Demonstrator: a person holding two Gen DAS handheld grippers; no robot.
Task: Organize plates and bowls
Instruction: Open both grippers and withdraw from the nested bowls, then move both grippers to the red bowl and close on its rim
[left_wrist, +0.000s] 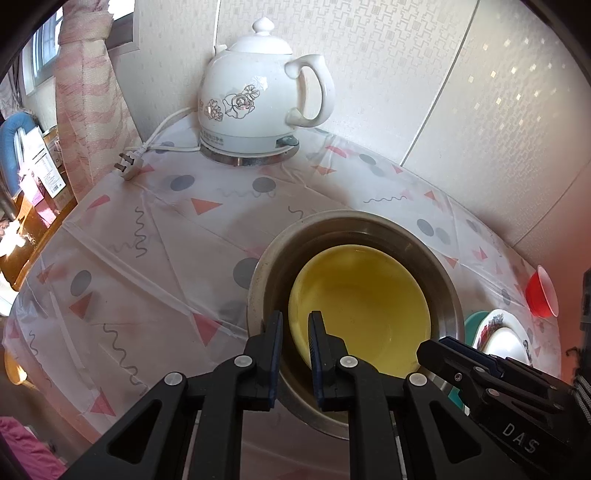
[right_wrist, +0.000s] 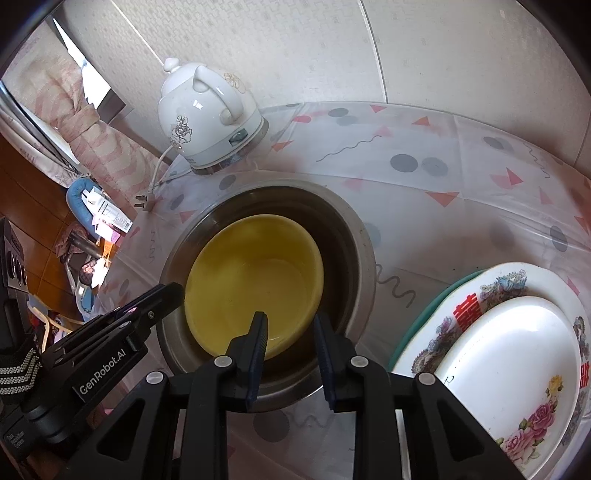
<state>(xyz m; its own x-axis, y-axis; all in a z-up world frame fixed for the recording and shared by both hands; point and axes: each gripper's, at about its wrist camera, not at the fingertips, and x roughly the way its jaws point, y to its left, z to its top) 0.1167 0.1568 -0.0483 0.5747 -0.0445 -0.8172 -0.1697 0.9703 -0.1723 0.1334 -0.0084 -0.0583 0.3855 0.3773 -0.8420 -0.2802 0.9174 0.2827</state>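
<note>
- A yellow bowl (right_wrist: 255, 284) sits nested inside a larger steel bowl (right_wrist: 354, 236), off-centre, so a dark crescent of the steel bowl's inner wall shows on one side.
- The steel bowl stands on a table under a translucent cloth (left_wrist: 155, 236) printed with grey dots, pink triangles and squiggles.
- The left gripper (left_wrist: 295, 328) reaches over the near rim of the two bowls. Its fingers stand nearly together with only a narrow gap; the yellow bowl's near edge shows in that gap, but whether the pads press on it cannot be told.
- The right gripper (right_wrist: 291, 330) hangs over the near rim from the other side. Its fingers are a little apart; the yellow bowl's edge and the dark wall of the steel bowl show between them, and the pads do not seem to press on either.
- Each gripper shows at the edge of the other's view, close beside the steel bowl.
- Just beside the steel bowl, on the right, is a stack of plates: a plain white plate (right_wrist: 517, 354) lies on a flowered plate (right_wrist: 491, 288) with red characters, and a teal rim (right_wrist: 424, 306) peeks out from beneath.
- A small red cup (left_wrist: 541, 293) lies tilted on the cloth near the plates, its mouth turned sideways.
- At the back of the table, by the wall, a white electric kettle (left_wrist: 251, 99) with a rose pattern rests on its round base, well apart from the bowls.
- The kettle's white cord runs to a plug (left_wrist: 125, 168) lying loose on the cloth.
- A pink striped curtain (left_wrist: 92, 110) hangs at the left past the table's edge.
</note>
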